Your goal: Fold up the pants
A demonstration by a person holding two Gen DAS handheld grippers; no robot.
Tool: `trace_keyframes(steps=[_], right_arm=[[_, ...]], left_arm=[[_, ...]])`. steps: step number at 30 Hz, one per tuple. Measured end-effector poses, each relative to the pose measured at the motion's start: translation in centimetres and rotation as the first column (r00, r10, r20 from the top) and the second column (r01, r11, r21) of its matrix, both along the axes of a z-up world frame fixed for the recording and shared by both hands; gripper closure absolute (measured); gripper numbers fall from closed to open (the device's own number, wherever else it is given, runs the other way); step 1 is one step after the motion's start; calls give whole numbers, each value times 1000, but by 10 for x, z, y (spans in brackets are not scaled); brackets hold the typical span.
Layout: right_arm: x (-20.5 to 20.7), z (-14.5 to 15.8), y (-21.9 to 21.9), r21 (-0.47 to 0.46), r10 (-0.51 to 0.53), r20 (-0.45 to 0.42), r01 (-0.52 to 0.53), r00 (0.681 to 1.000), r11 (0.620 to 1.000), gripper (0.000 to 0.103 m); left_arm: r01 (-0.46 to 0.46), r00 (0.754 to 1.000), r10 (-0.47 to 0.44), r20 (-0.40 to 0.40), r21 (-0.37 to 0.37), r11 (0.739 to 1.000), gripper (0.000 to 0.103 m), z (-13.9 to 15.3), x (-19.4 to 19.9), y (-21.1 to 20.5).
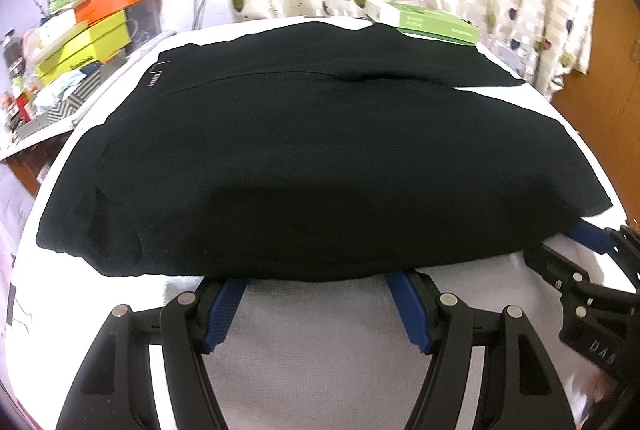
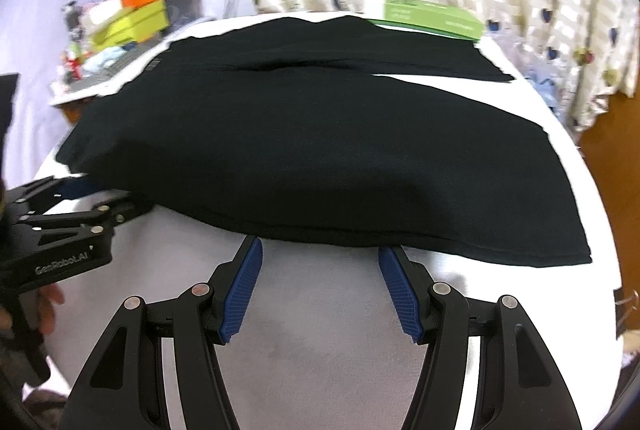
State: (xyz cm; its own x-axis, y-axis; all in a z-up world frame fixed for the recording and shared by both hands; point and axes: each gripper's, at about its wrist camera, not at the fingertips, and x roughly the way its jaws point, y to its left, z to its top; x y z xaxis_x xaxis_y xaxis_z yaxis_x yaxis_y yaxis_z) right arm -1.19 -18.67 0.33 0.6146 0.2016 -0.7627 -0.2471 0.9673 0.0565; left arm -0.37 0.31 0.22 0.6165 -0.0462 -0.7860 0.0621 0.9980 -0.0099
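Lying flat on the white table point(image 1: 560, 102) with its long axis crosswise, the black fabric pants point(image 1: 312, 158) are approached at their near edge by the spread-open left gripper point(image 1: 316, 278) and right gripper point(image 2: 320, 250).

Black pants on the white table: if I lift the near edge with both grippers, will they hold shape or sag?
The black fabric pants will probably sag between the left gripper and right gripper: they lie limp, with soft creases. They look light, and may slide on the smooth white table.
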Motion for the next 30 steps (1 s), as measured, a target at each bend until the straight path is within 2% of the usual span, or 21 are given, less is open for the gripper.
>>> trace_keyframes(steps=[6, 9, 13, 17, 19, 22, 25, 30], right_arm=[[2, 32, -5, 70, 103, 55, -107, 993, 992, 42], [17, 50, -13, 63, 123, 95, -129, 988, 990, 42], [42, 75, -20, 66, 145, 149, -156, 978, 985, 42], [78, 92, -32, 61, 151, 179, -164, 972, 985, 42], [99, 97, -36, 43, 159, 171, -168, 972, 985, 42], [128, 102, -39, -16, 183, 182, -184, 966, 983, 42], [162, 103, -42, -55, 199, 186, -192, 962, 980, 42], [223, 105, -51, -7, 202, 163, -204, 966, 979, 42]], left_arm=[[97, 993, -103, -58, -109, 989, 32, 17, -14, 13], [148, 989, -150, -13, -101, 984, 32, 38, -21, 16], [152, 988, -148, 39, -108, 983, 32, 67, -8, 28], [144, 987, -137, 87, -68, 987, 32, 87, 24, 38], [152, 985, -146, 91, -71, 986, 32, 93, 46, 44], [166, 983, -158, 93, -95, 981, 32, 100, 78, 53], [172, 984, -165, 63, -135, 976, 32, 99, 116, 63], [143, 989, -140, 39, -117, 983, 32, 94, 176, 79]])
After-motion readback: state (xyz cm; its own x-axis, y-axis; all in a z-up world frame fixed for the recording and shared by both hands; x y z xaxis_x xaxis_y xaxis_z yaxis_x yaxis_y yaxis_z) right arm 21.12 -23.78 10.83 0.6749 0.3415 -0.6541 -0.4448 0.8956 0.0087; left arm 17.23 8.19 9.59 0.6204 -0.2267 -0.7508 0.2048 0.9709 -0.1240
